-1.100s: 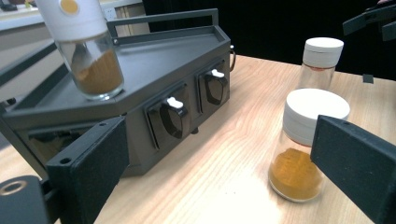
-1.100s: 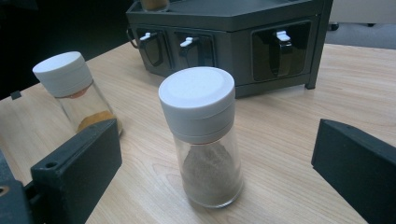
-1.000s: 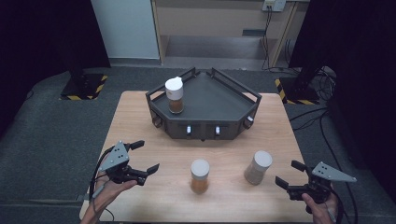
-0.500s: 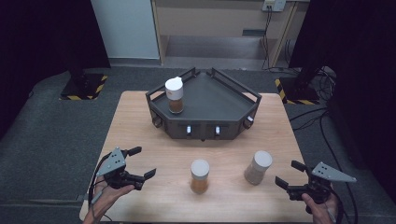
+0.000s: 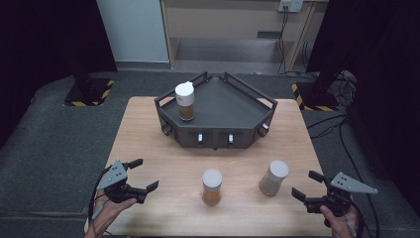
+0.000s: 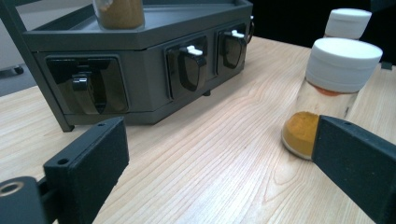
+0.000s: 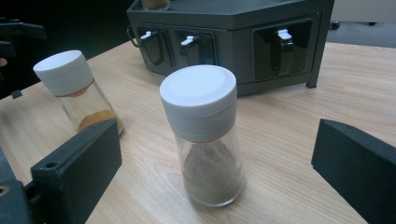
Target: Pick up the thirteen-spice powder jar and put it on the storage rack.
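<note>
A dark grey corner rack [image 5: 216, 138] stands at the back of the wooden table, with a white-capped jar of brown spice [image 5: 185, 101] on its left side. Two more white-capped jars stand in front of it: an orange-powder jar [image 5: 212, 187] in the middle and a grey-brown-powder jar [image 5: 274, 177] to its right. My left gripper [image 5: 144, 173] is open near the front left, with the orange-powder jar [image 6: 334, 93] just beyond its right jaw. My right gripper [image 5: 306, 184] is open at the front right, facing the grey-brown-powder jar [image 7: 205, 135] between and beyond its jaws.
The rack's front wall [image 6: 140, 70] carries several small hooks in recesses. The table [image 5: 148, 129] is bare wood between the rack and the jars. Grey carpet surrounds it, and cables lie on the floor at the right [image 5: 341, 124].
My left gripper has drawn back a little toward the table's front edge and to the left. The right gripper and the jars have stayed put.
</note>
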`<action>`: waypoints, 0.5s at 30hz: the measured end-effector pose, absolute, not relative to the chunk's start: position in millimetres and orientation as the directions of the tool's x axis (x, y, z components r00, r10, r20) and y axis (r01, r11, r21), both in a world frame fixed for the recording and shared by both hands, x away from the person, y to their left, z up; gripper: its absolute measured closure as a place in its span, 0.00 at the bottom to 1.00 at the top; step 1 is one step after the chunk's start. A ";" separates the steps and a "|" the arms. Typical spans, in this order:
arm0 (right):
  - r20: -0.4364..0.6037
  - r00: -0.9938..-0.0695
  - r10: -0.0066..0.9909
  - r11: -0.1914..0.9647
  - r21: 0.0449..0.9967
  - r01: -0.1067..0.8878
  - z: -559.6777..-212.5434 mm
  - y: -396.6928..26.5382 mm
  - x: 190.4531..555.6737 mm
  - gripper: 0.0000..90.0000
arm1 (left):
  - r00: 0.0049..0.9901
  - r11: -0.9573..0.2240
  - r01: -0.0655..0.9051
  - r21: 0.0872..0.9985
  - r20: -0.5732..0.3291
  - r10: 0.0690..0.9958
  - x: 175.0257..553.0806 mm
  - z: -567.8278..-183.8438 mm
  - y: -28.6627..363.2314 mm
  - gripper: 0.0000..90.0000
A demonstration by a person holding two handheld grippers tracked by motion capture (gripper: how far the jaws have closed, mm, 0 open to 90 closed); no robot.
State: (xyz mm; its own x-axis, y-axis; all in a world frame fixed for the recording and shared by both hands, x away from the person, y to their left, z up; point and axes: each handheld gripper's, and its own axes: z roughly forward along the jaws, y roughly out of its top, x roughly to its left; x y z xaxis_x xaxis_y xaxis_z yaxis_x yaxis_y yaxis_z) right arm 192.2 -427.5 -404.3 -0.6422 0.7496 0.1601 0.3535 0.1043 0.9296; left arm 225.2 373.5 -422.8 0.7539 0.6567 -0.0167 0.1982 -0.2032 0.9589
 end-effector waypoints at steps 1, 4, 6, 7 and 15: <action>0.160 -0.644 0.748 0.105 0.930 0.353 -404.5 -427.7 192.3 0.02 | 0.755 -0.204 0.196 0.959 -0.015 0.655 225.3 -423.4 373.7 0.02; 0.158 -0.645 0.748 0.106 0.930 0.351 -404.4 -427.3 192.4 0.02 | 0.760 -0.196 0.194 0.961 -0.021 0.649 226.0 -425.2 375.7 0.02; 0.156 -0.646 0.747 0.109 0.930 0.350 -404.4 -426.8 192.6 0.02 | 0.763 -0.188 0.186 0.964 -0.022 0.646 226.7 -426.8 376.7 0.02; 0.156 -0.647 0.747 0.109 0.930 0.351 -404.2 -426.8 192.8 0.02 | 0.765 -0.181 0.187 0.965 -0.027 0.644 227.1 -427.5 377.3 0.01; 0.150 -0.648 0.746 0.116 0.930 0.350 -403.8 -426.4 192.0 0.02 | 0.790 -0.163 0.163 0.973 -0.030 0.613 228.9 -430.2 379.3 0.01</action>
